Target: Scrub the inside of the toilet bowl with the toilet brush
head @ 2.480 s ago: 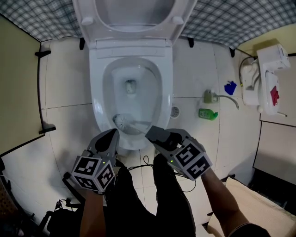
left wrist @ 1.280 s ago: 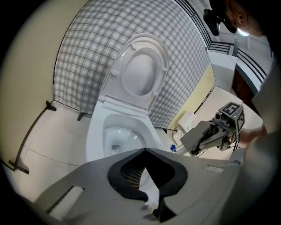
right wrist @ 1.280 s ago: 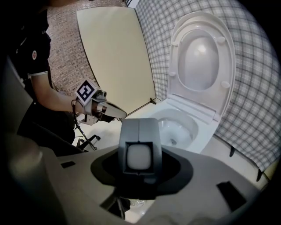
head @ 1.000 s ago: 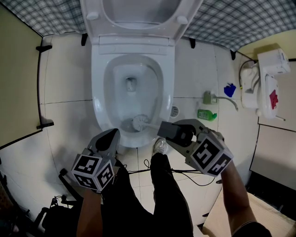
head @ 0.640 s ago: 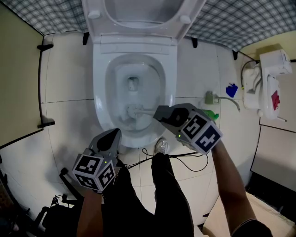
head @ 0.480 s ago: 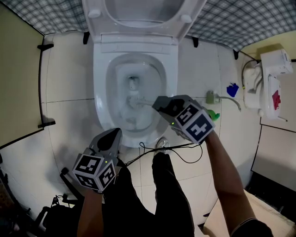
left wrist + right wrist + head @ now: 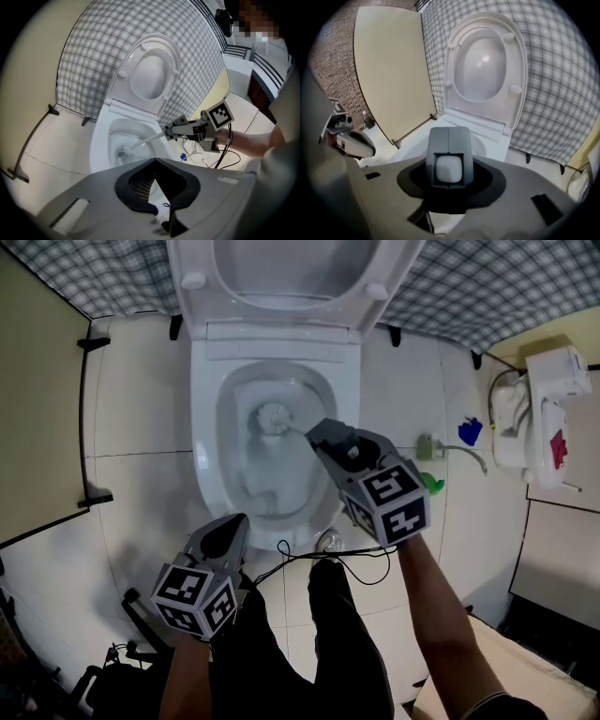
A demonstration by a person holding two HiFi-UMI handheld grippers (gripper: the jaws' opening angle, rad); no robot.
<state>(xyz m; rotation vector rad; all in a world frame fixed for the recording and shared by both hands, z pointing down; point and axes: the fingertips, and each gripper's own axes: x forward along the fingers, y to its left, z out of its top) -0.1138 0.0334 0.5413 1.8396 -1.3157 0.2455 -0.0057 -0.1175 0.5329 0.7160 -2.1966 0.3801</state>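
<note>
The white toilet bowl (image 7: 206, 456) stands open. The toilet brush (image 7: 273, 417) has its round white bristle head down near the bowl's back, its pale handle slanting up rightward.

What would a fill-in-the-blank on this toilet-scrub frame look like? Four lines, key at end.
1. The right gripper grips the toilet brush by its ____.
2. The brush's bristle head is down inside the toilet's ____.
3. The left gripper, jaws together, holds ____.
4. The green bottle stands on the ____.

Missing words: handle; bowl; nothing; floor
</note>
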